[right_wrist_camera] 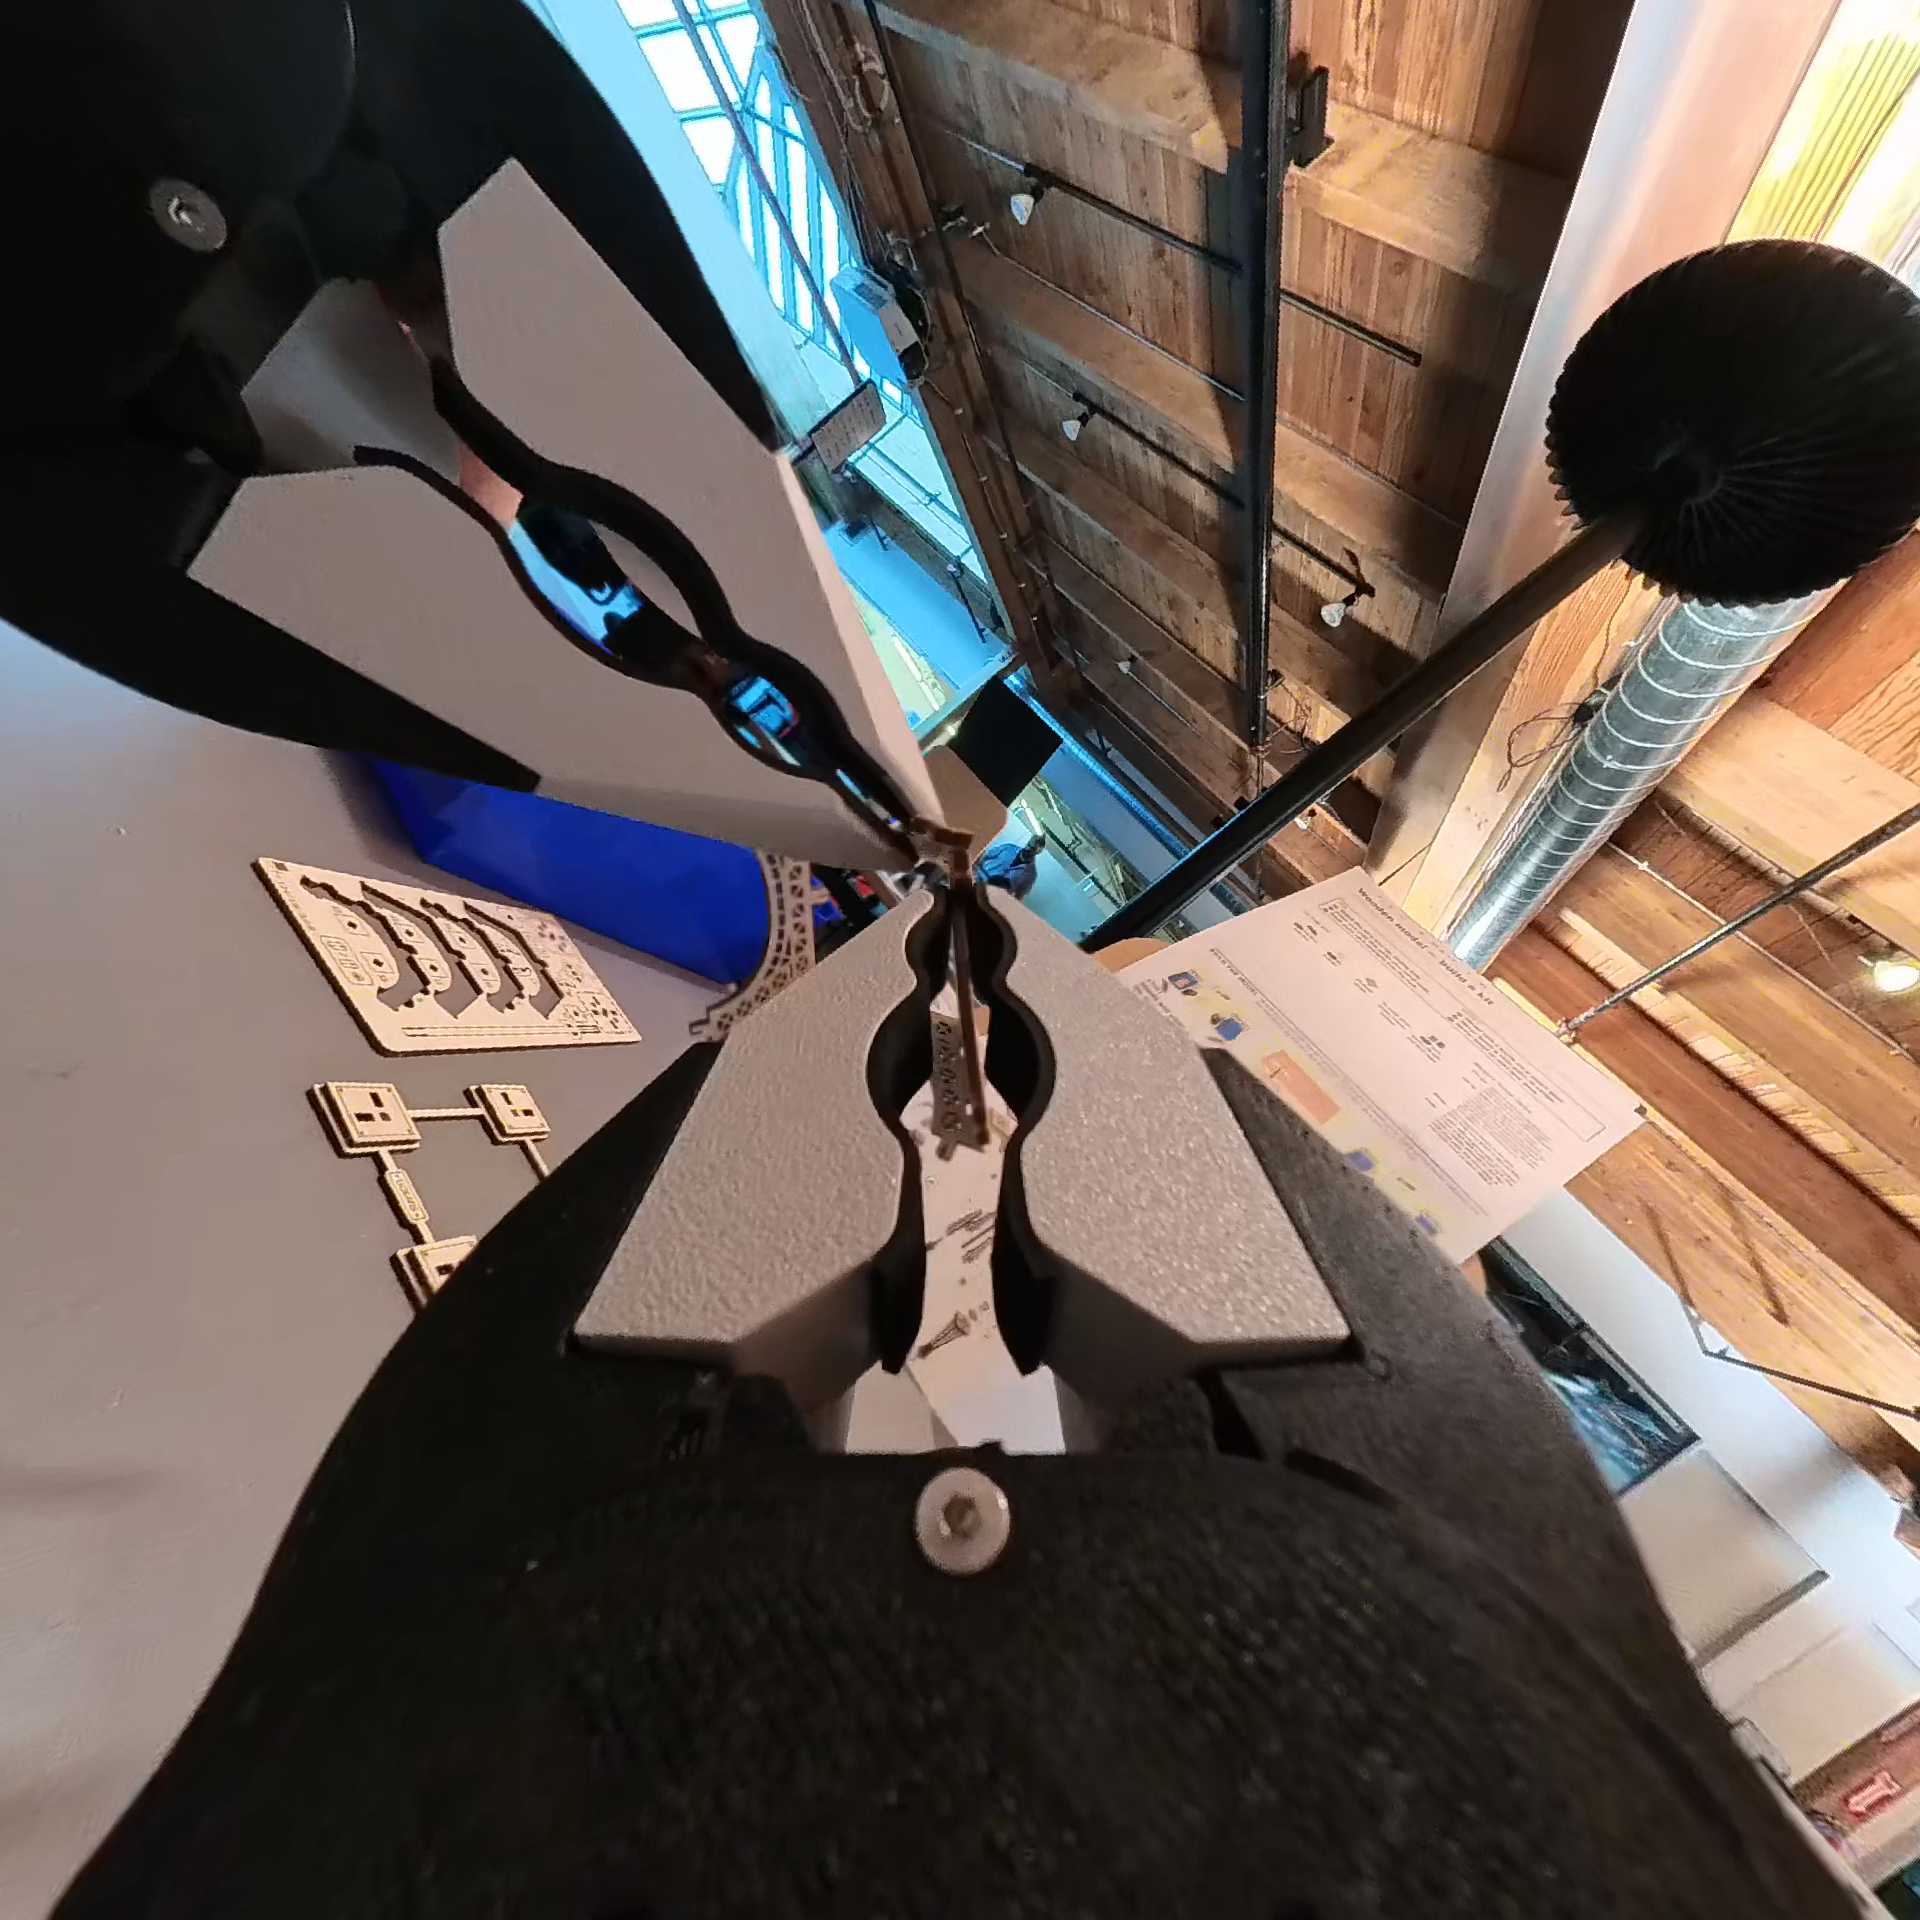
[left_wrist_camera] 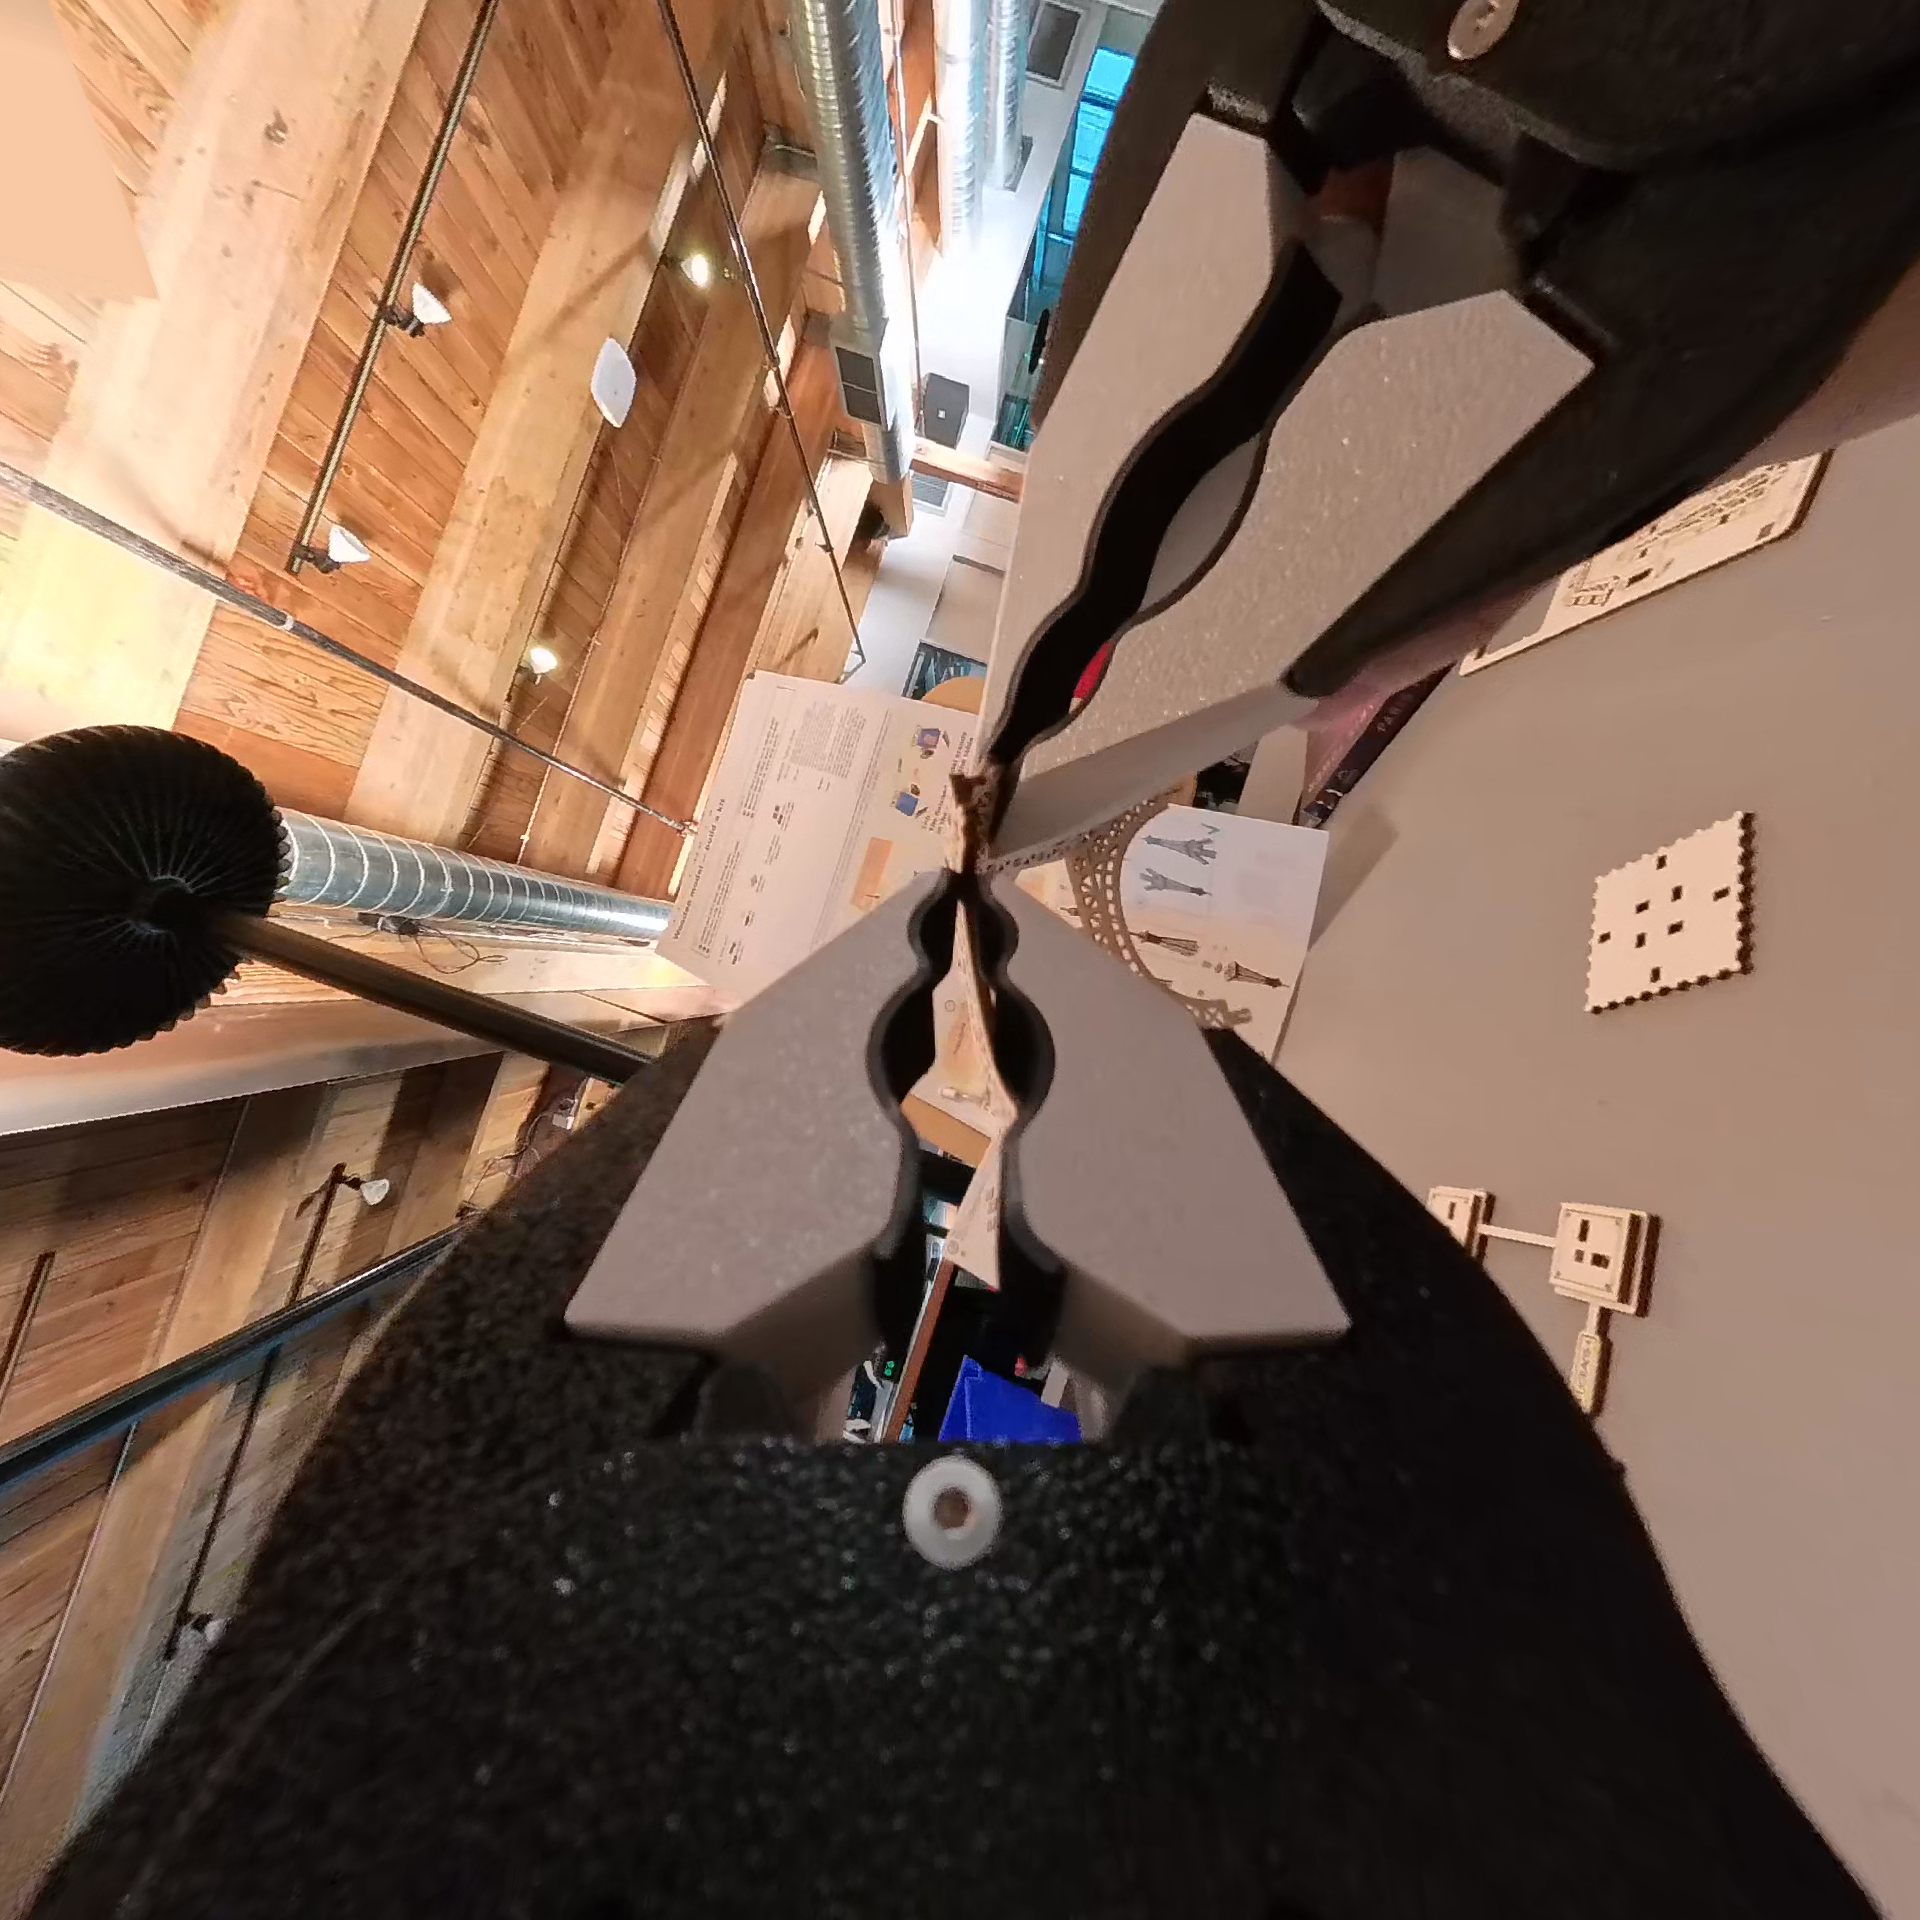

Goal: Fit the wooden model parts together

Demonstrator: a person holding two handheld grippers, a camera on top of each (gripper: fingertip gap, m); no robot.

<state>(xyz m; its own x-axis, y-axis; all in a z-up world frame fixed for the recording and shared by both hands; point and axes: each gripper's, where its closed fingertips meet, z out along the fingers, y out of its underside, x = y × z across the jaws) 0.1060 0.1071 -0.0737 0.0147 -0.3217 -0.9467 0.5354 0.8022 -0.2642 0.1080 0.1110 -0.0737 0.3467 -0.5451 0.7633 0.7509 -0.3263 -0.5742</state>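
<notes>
The left gripper [left_wrist_camera: 961, 883] and right gripper [right_wrist_camera: 951, 894] met tip to tip above the grey table [left_wrist_camera: 1558, 1039], each clamped on a thin, dark-edged wooden model piece [right_wrist_camera: 961, 1049]. At three o'clock lay a flat notched wooden square [left_wrist_camera: 1670, 912], well apart.

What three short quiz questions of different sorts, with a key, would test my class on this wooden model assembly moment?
1. True or false: both grippers are shut on thin wooden parts.
2. Where do the left gripper and right gripper meet: A tip to tip, B far apart?
3. What lies flat on the grey table beside them?

Key: 1 true. 2 A. 3 A notched square plate, linked small squares and a part sheet.
</notes>
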